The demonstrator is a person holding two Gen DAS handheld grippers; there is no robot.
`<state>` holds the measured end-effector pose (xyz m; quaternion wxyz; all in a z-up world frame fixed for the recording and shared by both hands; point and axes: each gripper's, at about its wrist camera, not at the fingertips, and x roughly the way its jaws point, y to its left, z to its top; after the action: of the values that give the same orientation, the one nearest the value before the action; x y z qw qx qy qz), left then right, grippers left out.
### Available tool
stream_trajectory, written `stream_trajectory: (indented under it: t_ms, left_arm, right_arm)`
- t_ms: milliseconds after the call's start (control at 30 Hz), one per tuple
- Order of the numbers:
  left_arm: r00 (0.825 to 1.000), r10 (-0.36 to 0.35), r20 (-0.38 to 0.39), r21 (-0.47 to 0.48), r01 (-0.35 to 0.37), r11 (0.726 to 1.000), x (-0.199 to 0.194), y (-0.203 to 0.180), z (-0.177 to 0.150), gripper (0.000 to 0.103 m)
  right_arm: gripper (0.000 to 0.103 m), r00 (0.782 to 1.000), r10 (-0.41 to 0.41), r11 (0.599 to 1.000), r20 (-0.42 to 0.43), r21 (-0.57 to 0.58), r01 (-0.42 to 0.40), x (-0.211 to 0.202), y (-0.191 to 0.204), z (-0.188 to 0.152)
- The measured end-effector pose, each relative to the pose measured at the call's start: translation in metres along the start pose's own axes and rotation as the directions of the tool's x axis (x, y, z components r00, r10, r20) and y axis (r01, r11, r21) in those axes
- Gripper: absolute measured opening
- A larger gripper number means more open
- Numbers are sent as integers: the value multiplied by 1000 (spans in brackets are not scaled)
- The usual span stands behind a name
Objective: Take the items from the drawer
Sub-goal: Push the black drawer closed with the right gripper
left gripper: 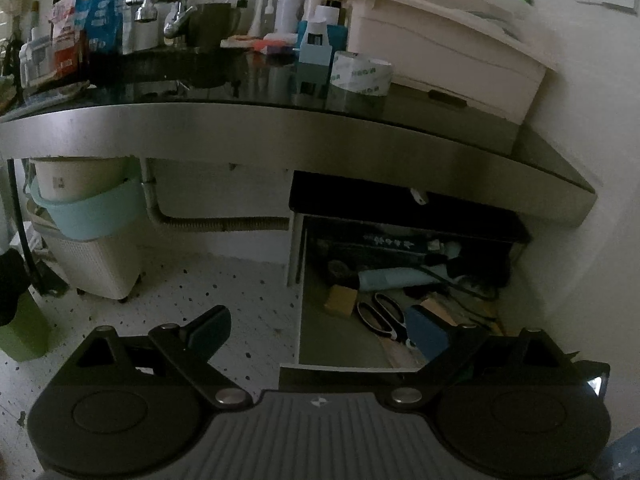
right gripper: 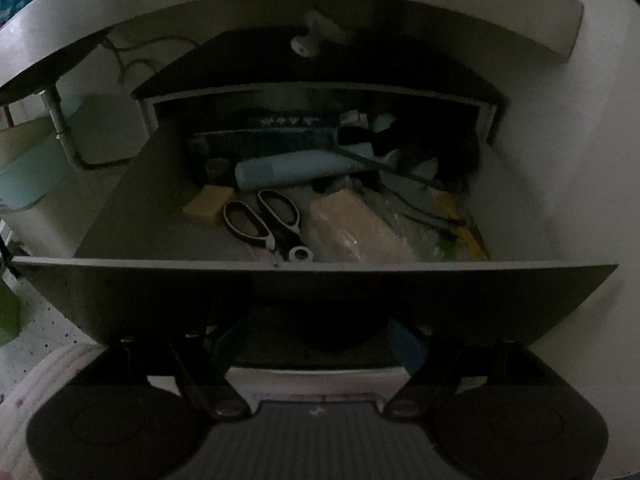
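The drawer (right gripper: 320, 280) under the counter stands pulled out. Inside lie black-handled scissors (right gripper: 264, 220), a light blue tube (right gripper: 292, 168), a tan block (right gripper: 208, 202) and a wrapped beige bundle (right gripper: 356, 228). The same scissors (left gripper: 382, 314) and tube (left gripper: 396, 278) show in the left wrist view. My left gripper (left gripper: 320, 336) is open and empty, above the drawer's front left corner. My right gripper (right gripper: 316, 344) is open, its fingers either side of the dark knob (right gripper: 340, 332) on the drawer front.
A grey counter (left gripper: 280, 132) overhangs the drawer, crowded with bottles, a tape roll (left gripper: 360, 74) and a white storage box (left gripper: 440, 52). A white bin with a teal basket (left gripper: 92, 216) stands on the speckled floor at left. A wall runs at right.
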<state>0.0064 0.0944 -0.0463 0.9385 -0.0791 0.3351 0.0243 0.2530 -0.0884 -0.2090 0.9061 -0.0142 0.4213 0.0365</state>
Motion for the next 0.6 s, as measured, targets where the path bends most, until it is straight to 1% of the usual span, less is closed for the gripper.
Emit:
stream_trajectory:
  t_ms: [167, 400, 600]
  left_arm:
    - [1000, -1, -26, -4, 1, 1000, 3, -2, -2, 95]
    - [999, -2, -49, 6, 2, 1000, 6, -3, -6, 95]
    - [999, -12, -52, 10, 12, 1000, 7, -6, -7, 95]
  right_arm:
    - [77, 999, 11, 1000, -39, -3, -11, 11, 2, 0]
    - [78, 998, 19, 1000, -62, 3, -18, 17, 2, 0]
    - [79, 997, 16, 1000, -75, 2, -16, 19, 2, 2]
